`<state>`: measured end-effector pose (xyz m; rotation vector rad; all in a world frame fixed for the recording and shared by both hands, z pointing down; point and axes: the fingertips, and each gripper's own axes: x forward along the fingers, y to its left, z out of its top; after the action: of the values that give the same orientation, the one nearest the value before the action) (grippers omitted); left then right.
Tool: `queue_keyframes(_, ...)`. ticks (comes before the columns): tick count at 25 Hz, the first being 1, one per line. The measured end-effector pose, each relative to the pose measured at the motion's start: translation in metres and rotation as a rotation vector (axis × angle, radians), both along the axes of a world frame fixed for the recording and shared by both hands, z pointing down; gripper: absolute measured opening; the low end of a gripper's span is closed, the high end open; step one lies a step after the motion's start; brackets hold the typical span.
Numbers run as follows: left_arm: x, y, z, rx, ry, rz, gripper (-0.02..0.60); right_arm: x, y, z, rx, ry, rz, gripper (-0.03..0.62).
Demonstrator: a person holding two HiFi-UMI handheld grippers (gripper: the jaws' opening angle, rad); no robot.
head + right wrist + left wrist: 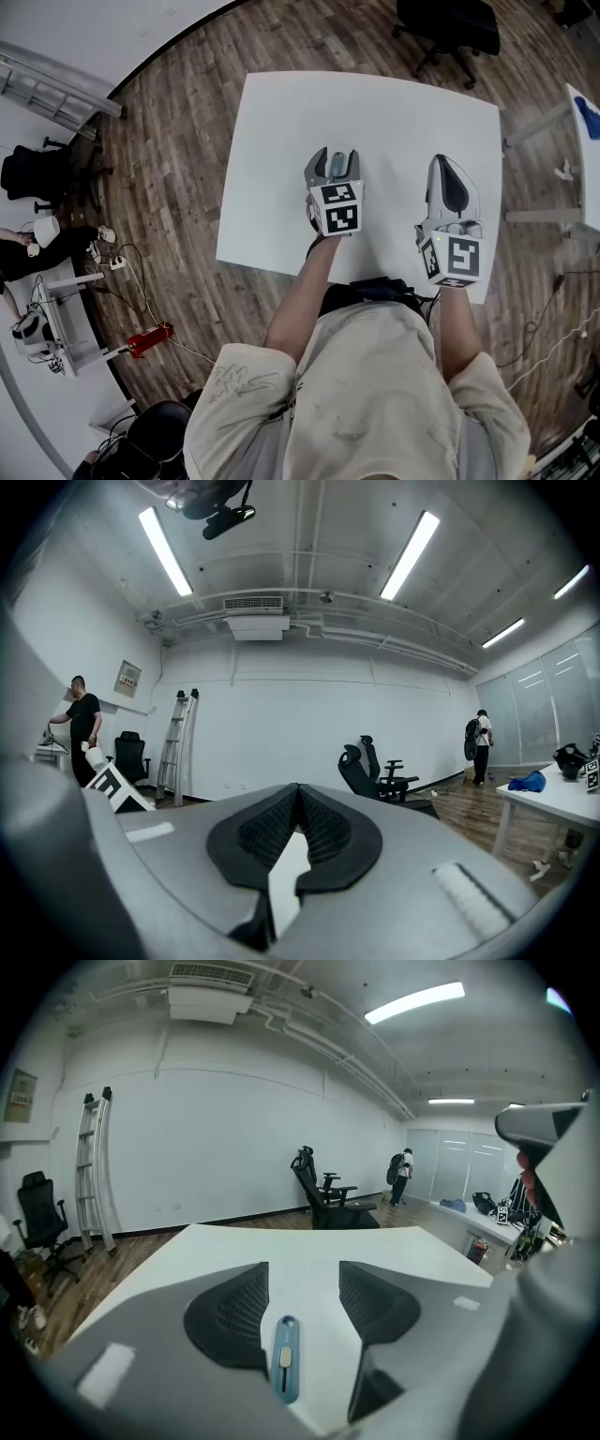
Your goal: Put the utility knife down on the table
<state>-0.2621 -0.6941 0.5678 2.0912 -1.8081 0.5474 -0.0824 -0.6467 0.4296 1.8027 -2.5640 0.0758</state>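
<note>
The blue utility knife (285, 1359) lies flat on the white table (309, 1246), with its slider facing up. My left gripper (303, 1274) hangs over it with the jaws wide apart, and neither pad touches the knife. In the head view the knife (336, 169) shows as a bluish strip between the left gripper's (335, 156) fingers near the middle of the table (281, 141). My right gripper (441, 164) hovers over the table's right side. In the right gripper view its (298, 791) pads meet at the tips with nothing between them.
A black office chair (448, 26) stands on the wood floor beyond the table's far edge. A second table (586, 141) is at the right. A ladder (94, 1171) leans on the far wall. People stand at a distance (401, 1174). Cables and a red device (150, 339) lie on the floor at left.
</note>
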Motion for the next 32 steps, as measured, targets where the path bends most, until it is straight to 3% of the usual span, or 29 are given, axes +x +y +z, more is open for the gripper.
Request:
queue_keyframes(3, -0.002, 0.004, -0.027, 0.05, 0.005, 0.018, 0.256, -0.008, 0.003, -0.006, 0.001, -0.002, 0.003, 0.006)
queue_keyframes(8, 0.045, 0.001, -0.056, 0.12, 0.025, 0.025, 0.256, 0.035, -0.002, -0.005, 0.001, -0.004, 0.003, 0.006)
queue_keyframes(18, 0.03, 0.024, -0.116, 0.236, 0.041, 0.034, 0.256, 0.019, 0.014, -0.019, 0.012, -0.004, 0.002, 0.006)
queue_keyframes(32, 0.05, 0.037, -0.162, 0.366, 0.065, 0.054, 0.213, 0.041, 0.011, -0.034, 0.03, 0.003, 0.005, 0.006)
